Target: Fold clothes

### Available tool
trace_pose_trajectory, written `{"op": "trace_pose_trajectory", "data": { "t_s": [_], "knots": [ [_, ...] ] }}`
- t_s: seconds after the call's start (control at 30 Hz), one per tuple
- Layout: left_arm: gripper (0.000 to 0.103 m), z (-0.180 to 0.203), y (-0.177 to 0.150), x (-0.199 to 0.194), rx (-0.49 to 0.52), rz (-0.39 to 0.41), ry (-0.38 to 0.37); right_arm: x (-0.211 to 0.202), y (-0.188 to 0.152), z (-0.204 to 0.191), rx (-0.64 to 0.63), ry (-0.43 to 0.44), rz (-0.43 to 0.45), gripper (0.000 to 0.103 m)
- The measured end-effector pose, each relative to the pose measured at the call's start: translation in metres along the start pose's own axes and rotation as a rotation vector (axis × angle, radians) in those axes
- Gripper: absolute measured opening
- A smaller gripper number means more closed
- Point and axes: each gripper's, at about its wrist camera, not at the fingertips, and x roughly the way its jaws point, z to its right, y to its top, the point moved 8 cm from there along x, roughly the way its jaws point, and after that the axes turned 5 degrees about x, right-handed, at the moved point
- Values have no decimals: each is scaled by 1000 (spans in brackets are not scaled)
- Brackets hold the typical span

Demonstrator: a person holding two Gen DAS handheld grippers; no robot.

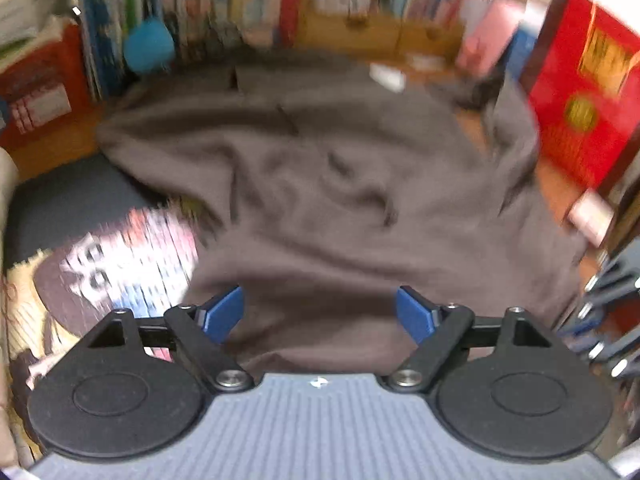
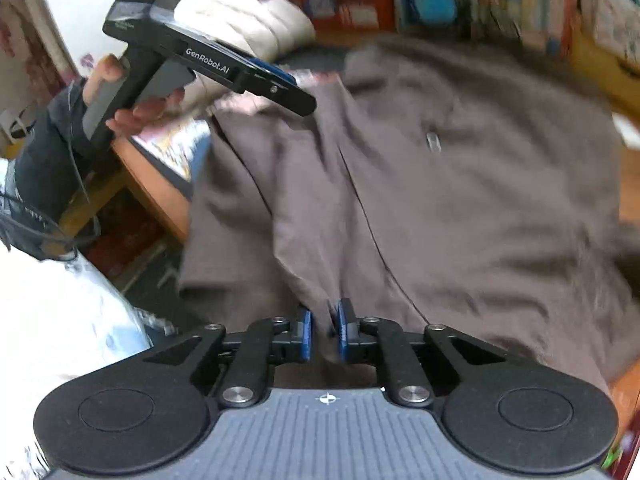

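Note:
A brown garment (image 1: pixel 320 184) lies spread and wrinkled over a wooden table; it also fills the right wrist view (image 2: pixel 460 200). My left gripper (image 1: pixel 319 312) is open and empty, its blue pads wide apart just above the garment's near part. It shows from the side in the right wrist view (image 2: pixel 296 98), held over the garment's far left edge. My right gripper (image 2: pixel 324 332) is shut on a fold of the brown garment at its near edge, cloth bunched between the blue pads.
A picture book (image 1: pixel 120 264) lies on the table left of the garment. A shelf of books (image 1: pixel 240 0) runs along the back, with a red box (image 1: pixel 580 100) at the right. The table edge (image 2: pixel 152 192) drops off at the left.

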Motion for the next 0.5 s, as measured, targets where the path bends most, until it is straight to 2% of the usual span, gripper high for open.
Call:
{"op": "trace_pose_trajectory", "data": {
  "t_s": [0.03,0.07,0.1,0.17,0.33,0.43,0.5],
  "knots": [
    [84,2,-8,7,17,-29,16,0,-1,2,17,1,-7,21],
    [85,3,-17,8,47,-28,41,-4,1,4,23,2,4,37],
    [86,5,-24,5,77,-30,65,-10,7,5,16,-14,35,59],
    [86,6,-37,-5,98,-41,80,-22,20,9,-3,-51,101,70],
    [87,-15,-63,-28,-18,-38,85,-39,73,22,56,-95,257,72],
    [87,-20,-73,-38,-52,-29,82,-24,114,24,112,-53,323,73],
    [87,-16,-74,-40,-42,-32,92,2,143,12,133,5,328,73]
  ]
}}
